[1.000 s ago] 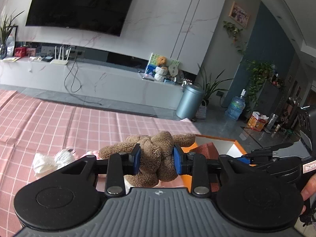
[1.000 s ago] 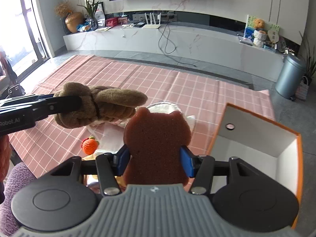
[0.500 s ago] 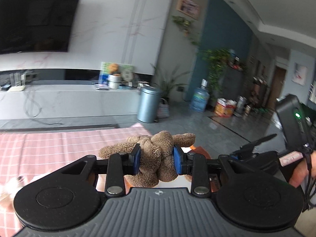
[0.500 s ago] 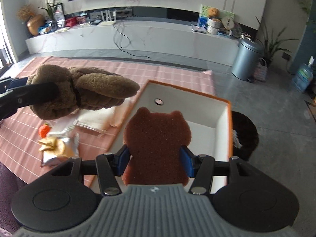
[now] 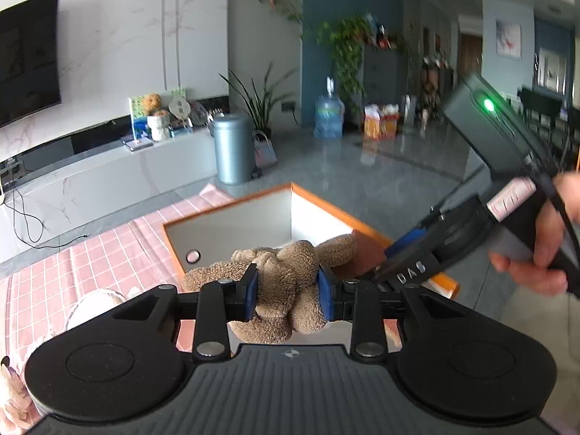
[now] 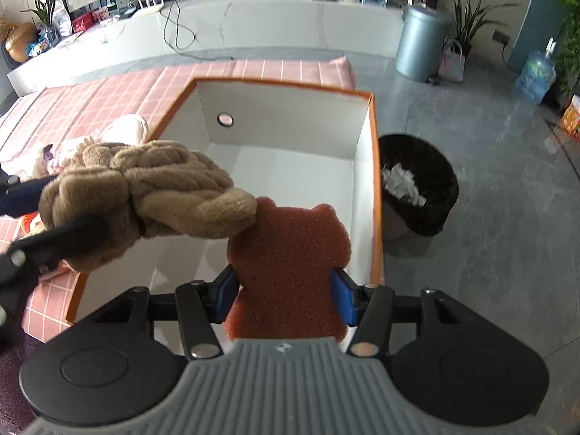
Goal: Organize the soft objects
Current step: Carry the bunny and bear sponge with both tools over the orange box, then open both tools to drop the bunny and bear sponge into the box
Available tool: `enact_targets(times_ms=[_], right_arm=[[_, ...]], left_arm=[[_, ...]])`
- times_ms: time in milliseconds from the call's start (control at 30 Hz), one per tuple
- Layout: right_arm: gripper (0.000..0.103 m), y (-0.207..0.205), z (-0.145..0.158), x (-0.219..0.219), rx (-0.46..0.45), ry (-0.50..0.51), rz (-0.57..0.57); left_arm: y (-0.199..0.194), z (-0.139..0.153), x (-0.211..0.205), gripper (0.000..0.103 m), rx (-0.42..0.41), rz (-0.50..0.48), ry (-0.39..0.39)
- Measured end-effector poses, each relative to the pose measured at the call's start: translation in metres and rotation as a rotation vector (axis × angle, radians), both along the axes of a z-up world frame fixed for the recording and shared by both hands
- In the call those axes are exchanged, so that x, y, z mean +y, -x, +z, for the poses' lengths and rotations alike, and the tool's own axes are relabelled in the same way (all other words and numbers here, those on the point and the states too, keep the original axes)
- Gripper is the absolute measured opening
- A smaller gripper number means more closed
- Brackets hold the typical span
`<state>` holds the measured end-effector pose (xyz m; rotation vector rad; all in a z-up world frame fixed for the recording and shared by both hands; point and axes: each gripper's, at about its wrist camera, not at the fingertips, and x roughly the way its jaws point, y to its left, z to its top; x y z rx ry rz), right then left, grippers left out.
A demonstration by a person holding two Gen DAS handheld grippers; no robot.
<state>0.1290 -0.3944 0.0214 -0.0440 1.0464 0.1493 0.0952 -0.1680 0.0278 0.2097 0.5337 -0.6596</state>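
Note:
My left gripper [image 5: 288, 295] is shut on a brown plush toy [image 5: 281, 282], held above the near left edge of an orange-rimmed white box [image 5: 232, 224]. The plush [image 6: 145, 188] also shows in the right wrist view, over the box's left side. My right gripper [image 6: 284, 295] is shut on a reddish-brown bear-shaped sponge [image 6: 290, 253], held above the near part of the open box [image 6: 290, 108], whose inside shows nothing but its white floor. The right gripper body [image 5: 453, 239] shows at the right in the left wrist view.
The box stands at the right end of a pink checked cloth [image 6: 90, 108]. White soft items [image 6: 123, 130] lie on the cloth left of the box. A black waste bin [image 6: 417, 185] stands on the floor right of the box, a grey bin [image 6: 420, 43] farther back.
Both grippers have swung right from over the cloth to above the box, each still holding its object. The plush and the sponge now nearly touch.

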Motion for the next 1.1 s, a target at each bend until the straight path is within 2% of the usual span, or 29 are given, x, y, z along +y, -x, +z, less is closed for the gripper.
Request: enact_targets(times_ms=[333, 567, 733, 900, 1100], right_arm=[[0.055, -0.024, -0.030, 0.008, 0.099, 0.016, 0.028], [0.057, -0.033, -0.046, 0.021, 0.136, 0.085, 0.060], [0.059, -0.034, -0.048, 0.025, 0.143, 0.112, 0.074], [0.060, -0.030, -0.049, 0.028, 0.143, 0.144, 0.091], [0.063, -0.029, -0.049, 0.030, 0.141, 0.163, 0.096]], left_arm=[[-0.005, -0.019, -0.008, 0.039, 0.115, -0.032, -0.135], [-0.012, -0.028, -0.012, 0.041, 0.198, -0.049, -0.205], [-0.013, -0.033, -0.013, 0.051, 0.208, -0.053, -0.222], [-0.011, -0.034, -0.013, 0.052, 0.219, -0.049, -0.243], [-0.012, -0.036, -0.012, 0.065, 0.250, -0.059, -0.252]])
